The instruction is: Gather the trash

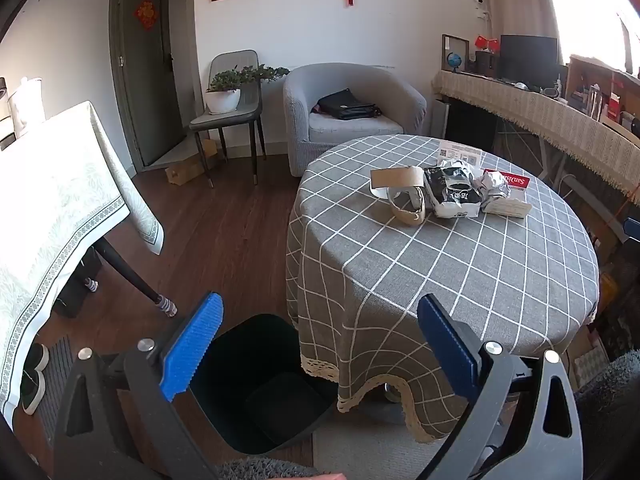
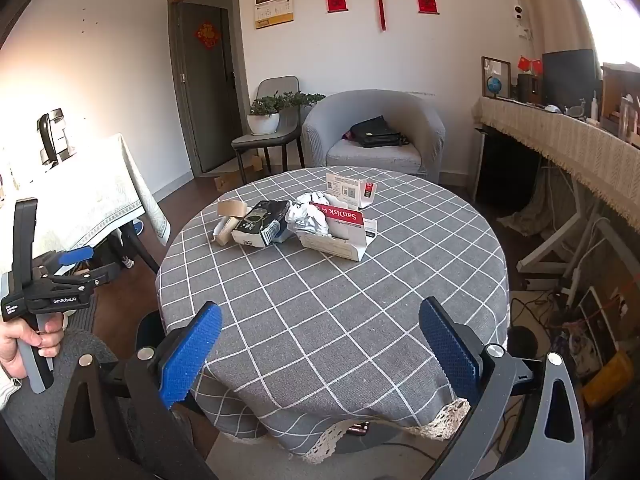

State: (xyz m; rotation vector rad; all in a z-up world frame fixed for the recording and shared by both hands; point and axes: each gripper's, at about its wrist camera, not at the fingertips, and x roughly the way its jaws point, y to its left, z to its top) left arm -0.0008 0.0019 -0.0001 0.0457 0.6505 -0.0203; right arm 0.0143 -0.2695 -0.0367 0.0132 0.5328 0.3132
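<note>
A pile of trash lies on the round table [image 1: 460, 272] with a grey checked cloth: a brown paper strip and tape roll [image 1: 406, 200], a black-and-white packet [image 1: 452, 192], crumpled white paper [image 1: 494, 184] and a red SanDisk card box [image 2: 340, 228]. A black bin [image 1: 256, 384] stands on the floor left of the table. My left gripper [image 1: 320, 344] is open and empty, above the bin and the table's near edge. My right gripper [image 2: 320, 344] is open and empty over the table's near edge [image 2: 320, 320]. The left gripper also shows in the right wrist view [image 2: 76, 256].
A second table with a white cloth [image 1: 48, 216] stands at the left. A grey armchair [image 1: 352, 116] with a black bag and a chair with a potted plant [image 1: 232, 92] are behind. A cluttered sideboard [image 2: 560, 140] and cables [image 2: 560, 304] fill the right side.
</note>
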